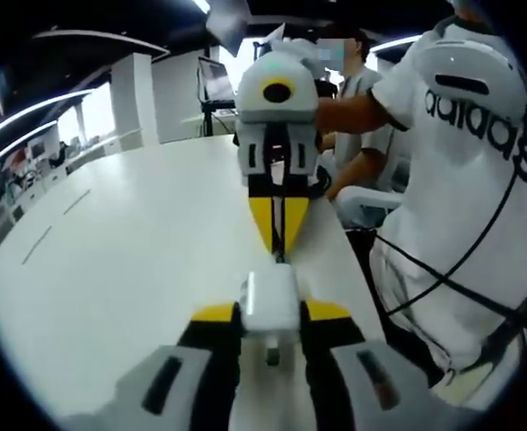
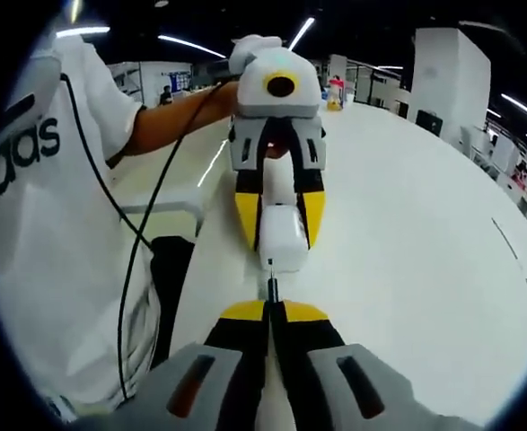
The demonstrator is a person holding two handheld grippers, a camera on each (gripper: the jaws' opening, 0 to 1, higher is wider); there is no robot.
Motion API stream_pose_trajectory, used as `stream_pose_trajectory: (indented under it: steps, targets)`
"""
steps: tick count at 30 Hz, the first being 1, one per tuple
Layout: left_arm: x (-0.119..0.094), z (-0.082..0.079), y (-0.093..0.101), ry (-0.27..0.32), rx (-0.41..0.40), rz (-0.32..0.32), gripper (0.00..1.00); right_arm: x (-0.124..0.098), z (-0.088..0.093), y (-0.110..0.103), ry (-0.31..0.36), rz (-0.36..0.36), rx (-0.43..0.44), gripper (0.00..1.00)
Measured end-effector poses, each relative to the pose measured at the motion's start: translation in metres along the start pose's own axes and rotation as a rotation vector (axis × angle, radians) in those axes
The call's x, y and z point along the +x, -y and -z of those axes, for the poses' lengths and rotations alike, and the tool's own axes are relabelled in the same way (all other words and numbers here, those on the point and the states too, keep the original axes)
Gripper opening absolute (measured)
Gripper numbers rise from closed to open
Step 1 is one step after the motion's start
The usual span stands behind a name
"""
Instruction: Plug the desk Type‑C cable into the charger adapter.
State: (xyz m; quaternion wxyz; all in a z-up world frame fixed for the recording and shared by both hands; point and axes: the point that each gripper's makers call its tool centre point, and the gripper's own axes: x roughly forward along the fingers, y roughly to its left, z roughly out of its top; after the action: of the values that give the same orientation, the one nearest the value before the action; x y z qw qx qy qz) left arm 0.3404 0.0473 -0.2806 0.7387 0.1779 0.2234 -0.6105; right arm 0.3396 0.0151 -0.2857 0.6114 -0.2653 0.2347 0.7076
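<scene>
- Now the left gripper point(image 1: 270, 314) clamped the white charger point(image 1: 269, 301); at twelve o'clock, the right gripper point(image 1: 278, 242) pinched the cable plug point(image 2: 271, 285).
- Likely next: pushing the plug straight in.

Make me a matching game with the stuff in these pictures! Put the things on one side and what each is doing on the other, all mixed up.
Things:
1. charger adapter
2. Type-C cable
3. table
4. person's shirt

States:
a. white with black letters
b. pinched in the right gripper, tip at the adapter
c. held between the left gripper jaws
d. wide white top beneath both grippers

Pairs: 1-c, 2-b, 3-d, 4-a
</scene>
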Motion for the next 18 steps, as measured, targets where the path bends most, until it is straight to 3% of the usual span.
stream_pose_trajectory:
  steps: [7,18]
  targets:
    - [0.0002,-0.0007,-0.0008,0.041,-0.027,0.008,0.25,0.0005,-0.0039,0.001,0.017,-0.01,0.014,0.02]
    - [0.001,-0.0016,-0.0017,0.043,-0.036,0.012,0.25,0.0023,-0.0024,0.0073,0.002,-0.001,0.004,0.02]
